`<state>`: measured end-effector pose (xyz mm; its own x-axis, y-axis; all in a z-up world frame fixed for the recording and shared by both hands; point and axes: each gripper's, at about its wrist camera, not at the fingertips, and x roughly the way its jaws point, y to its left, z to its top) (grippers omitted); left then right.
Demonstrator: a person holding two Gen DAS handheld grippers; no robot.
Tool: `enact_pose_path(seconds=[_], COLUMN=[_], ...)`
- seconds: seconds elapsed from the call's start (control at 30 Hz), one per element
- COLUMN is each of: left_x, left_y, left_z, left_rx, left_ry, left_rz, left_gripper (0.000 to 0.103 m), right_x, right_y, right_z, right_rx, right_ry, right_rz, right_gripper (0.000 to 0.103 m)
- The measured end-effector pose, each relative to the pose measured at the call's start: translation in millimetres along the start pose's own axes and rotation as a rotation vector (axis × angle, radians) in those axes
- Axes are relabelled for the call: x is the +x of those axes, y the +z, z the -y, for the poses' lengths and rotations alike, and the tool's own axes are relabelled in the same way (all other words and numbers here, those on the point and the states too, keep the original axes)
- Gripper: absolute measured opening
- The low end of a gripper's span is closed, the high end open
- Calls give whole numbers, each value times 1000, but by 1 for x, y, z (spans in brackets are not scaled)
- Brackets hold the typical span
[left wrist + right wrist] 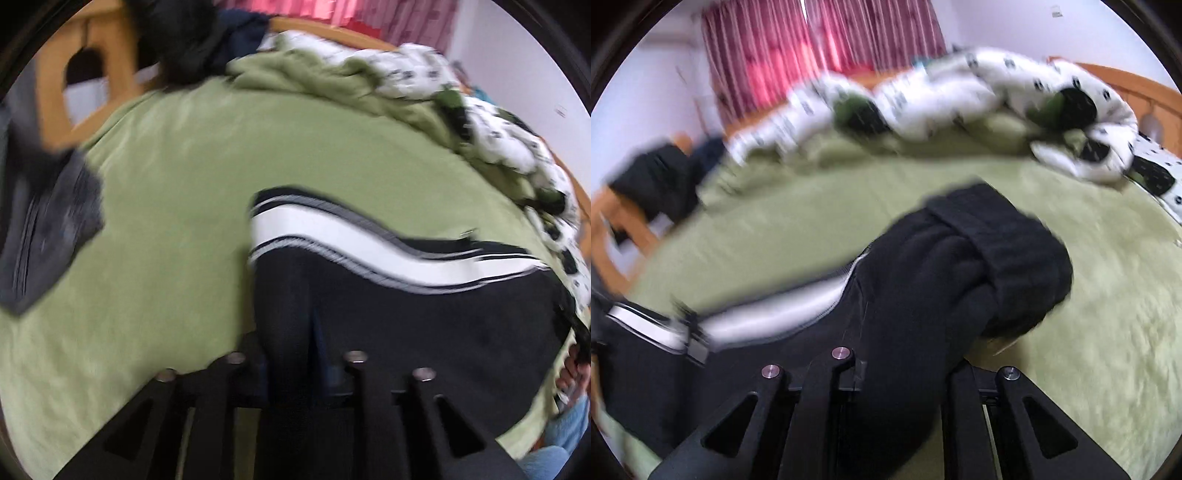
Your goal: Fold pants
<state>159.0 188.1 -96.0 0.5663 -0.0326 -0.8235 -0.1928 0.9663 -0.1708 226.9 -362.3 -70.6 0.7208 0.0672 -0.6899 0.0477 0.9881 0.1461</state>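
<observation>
Black pants with a white side stripe lie on a green bed cover. In the left wrist view my left gripper is shut on the black fabric near the leg's end. In the right wrist view my right gripper is shut on the pants near the ribbed waistband, which bunches up over the fingers and hides the tips. The white stripe runs off to the left. Both views are motion-blurred.
A crumpled white patterned duvet lies along the bed's far side. A folded grey garment sits on the left of the cover. A wooden bed frame, dark clothes and pink curtains lie beyond.
</observation>
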Motion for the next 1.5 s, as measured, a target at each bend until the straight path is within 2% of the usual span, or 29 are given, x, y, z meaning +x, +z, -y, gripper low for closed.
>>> enact_pose_path(seconds=[0.03, 0.1, 0.13, 0.2, 0.23, 0.27, 0.3, 0.37, 0.43, 0.47, 0.6, 0.67, 0.73, 0.8, 0.83, 0.87, 0.9, 0.97, 1.03, 1.07, 1.13, 1.2, 1.23, 1.27, 1.33, 1.4, 1.5], left_x=[5, 7, 5, -4, -9, -12, -16, -19, -18, -17, -23, -19, -19, -18, -17, -17, -17, -19, -20, -20, -23, -27, -31, -33, -35, -32, -30], left_y=[-5, -9, -12, -19, -22, -26, -32, -42, -48, -51, -61, -66, -72, -74, -75, -75, -75, -74, -73, -73, -74, -75, -77, -78, -85, -89, -99], left_z=[-9, -20, -27, -28, -25, -22, -15, -2, 10, 16, 36, 45, 54, 59, 61, 61, 60, 57, 52, 51, 49, 48, 46, 45, 45, 47, 60], left_rx=[-22, -52, -82, -129, -122, -109, -86, -37, -9, 8, 38, 56, 84, 116, 130, 132, 126, 102, 69, 61, 51, 46, 46, 49, 64, 92, 178], left_ry=[49, 107, 89, 22, -2, -13, -18, -15, -21, -22, -28, -63, -56, -27, -17, -15, -20, -41, -61, -67, -68, -71, -78, -86, -105, -95, -22], left_rz=[-10, -22, -19, -9, -5, -2, 3, 3, 2, 8, 20, 2, -10, -2, -2, -1, -1, 3, 4, 3, 11, 22, 29, 32, 36, 24, 5], left_gripper=[30, 29, 29, 32, 34, 36, 38, 46, 47, 47, 47, 51, 51, 52, 52, 52, 52, 52, 52, 52, 52, 52, 52, 52, 53, 57, 57], right_x=[12, 19, 18, 13, 10, 3, -5, -21, -33, -34, -18, -8, 7, 24, 33, 39, 38, 21, -7, -18, -14, 8, 22, 25, 16, -4, -22], right_y=[-12, -22, -26, -30, -34, -37, -41, -46, -51, -52, -50, -46, -40, -38, -37, -33, -28, -8, 5, 5, 2, -10, -19, -28, -38, -42, -42], right_z=[13, 37, 48, 55, 53, 51, 50, 52, 62, 72, 105, 110, 111, 114, 115, 115, 113, 104, 90, 79, 69, 80, 94, 107, 123, 121, 105], right_rx=[26, 100, 140, 156, 143, 123, 107, 98, 139, 186, 382, 435, 469, 526, 555, 574, 564, 465, 328, 244, 144, 136, 177, 217, 282, 261, 201], right_ry=[-24, 71, 129, 161, 157, 132, 97, 80, 88, 112, 185, 215, 209, 204, 199, 187, 172, 142, 167, 147, 72, 30, 21, 34, 85, 37, -30], right_rz=[-27, -61, -85, -124, -143, -155, -152, -126, -117, -118, -142, -130, -118, -150, -166, -169, -148, -48, 116, 175, 154, 14, -82, -118, -119, -97, -76], right_gripper=[13, 13, 13, 16, 21, 34, 39, 42, 50, 57, 60, 61, 70, 76, 75, 65, 53, 48, 48, 48, 53, 57, 58, 59, 63, 64, 64])
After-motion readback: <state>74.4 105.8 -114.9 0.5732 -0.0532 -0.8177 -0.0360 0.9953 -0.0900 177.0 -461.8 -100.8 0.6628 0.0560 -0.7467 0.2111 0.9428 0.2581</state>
